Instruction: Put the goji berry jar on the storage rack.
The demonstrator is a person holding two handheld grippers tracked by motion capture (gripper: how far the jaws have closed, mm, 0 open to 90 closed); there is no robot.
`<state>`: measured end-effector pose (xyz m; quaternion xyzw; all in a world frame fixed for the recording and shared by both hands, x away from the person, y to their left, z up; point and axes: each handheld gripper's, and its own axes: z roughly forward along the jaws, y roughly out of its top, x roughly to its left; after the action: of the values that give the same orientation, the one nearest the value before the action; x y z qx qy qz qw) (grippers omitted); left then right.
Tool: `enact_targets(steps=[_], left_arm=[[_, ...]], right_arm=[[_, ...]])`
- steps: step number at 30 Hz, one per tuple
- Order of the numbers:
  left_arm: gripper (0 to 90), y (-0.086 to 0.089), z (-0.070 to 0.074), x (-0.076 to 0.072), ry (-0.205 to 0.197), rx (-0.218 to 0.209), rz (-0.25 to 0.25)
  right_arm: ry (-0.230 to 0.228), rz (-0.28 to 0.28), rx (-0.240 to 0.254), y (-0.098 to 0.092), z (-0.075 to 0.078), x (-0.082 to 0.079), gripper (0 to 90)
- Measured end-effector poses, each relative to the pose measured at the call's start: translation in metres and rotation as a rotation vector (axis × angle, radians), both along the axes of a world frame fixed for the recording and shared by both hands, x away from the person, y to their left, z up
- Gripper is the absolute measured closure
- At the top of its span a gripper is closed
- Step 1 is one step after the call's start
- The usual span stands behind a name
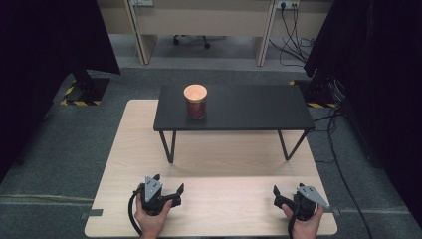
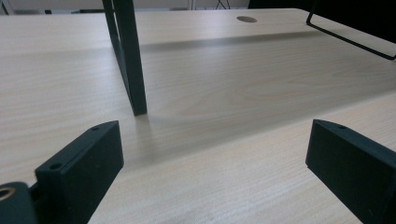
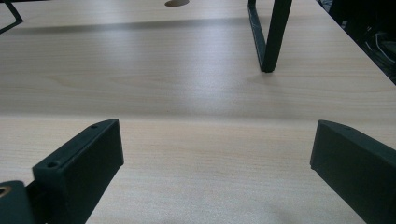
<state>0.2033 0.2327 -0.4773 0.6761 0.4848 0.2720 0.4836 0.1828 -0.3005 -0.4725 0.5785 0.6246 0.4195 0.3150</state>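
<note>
A glass jar (image 1: 195,102) with a round wooden lid and dark red contents stands upright on the left part of a black raised shelf (image 1: 249,107). My left gripper (image 1: 169,185) rests low over the near left of the light wooden table (image 1: 224,159), held in a hand, far in front of the jar. Its jaws stand open in the left gripper view (image 2: 215,149), with bare wood between them. My right gripper (image 1: 287,193) sits at the near right of the table. It is open too (image 3: 217,149), and nothing lies between its jaws.
The shelf stands on thin black metal legs (image 2: 130,65) (image 3: 271,37) ahead of both grippers. A round cable hole (image 2: 246,19) marks the far side of the tabletop. Dark panels (image 1: 45,45) flank the table, and cables (image 1: 338,149) trail over the grey floor at the right.
</note>
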Motion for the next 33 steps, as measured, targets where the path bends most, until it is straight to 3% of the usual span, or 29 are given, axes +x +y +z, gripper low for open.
enact_targets(steps=[11,33], left_arm=[[3.9,-0.0085,-0.0056,0.0023,0.009,0.025,-0.003],[3.9,-0.0063,-0.0078,0.0002,-0.001,0.009,0.000]], right_arm=[[-0.002,0.000,0.007,-0.0009,-0.0004,-0.0004,2.6],[0.003,0.006,-0.002,-0.0003,0.0003,0.0008,2.5]])
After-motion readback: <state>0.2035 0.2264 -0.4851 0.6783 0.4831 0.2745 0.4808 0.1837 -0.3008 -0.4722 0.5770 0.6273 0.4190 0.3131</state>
